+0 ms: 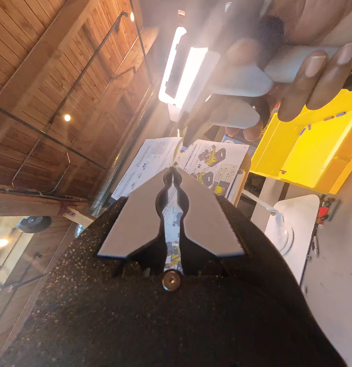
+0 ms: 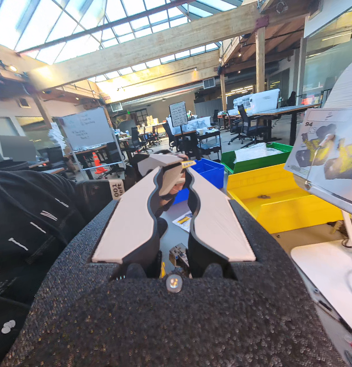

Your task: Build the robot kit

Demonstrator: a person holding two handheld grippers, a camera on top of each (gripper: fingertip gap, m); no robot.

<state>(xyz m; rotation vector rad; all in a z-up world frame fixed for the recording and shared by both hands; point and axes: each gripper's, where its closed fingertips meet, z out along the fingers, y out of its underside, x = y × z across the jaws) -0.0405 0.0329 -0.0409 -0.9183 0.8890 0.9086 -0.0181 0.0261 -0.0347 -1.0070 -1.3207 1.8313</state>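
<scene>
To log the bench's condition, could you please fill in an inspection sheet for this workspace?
Surface: grey tabletop, bins along it.
Job's things: instruction booklet open on a white stand; yellow bin holding a few small pieces.
Clutter: blue bin, green bin, leaflet lying flat.
Grippers: left gripper tips meeting; right gripper open.
Cables: nothing seen.
Surroundings: whiteboard, orange cone, desks, office chairs, skylight.

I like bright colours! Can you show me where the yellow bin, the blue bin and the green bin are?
yellow bin [image 2: 290, 206], right wrist view, on its bare floor.
blue bin [image 2: 213, 175], right wrist view, on its front wall.
green bin [image 2: 256, 163], right wrist view, on its front wall.
</scene>
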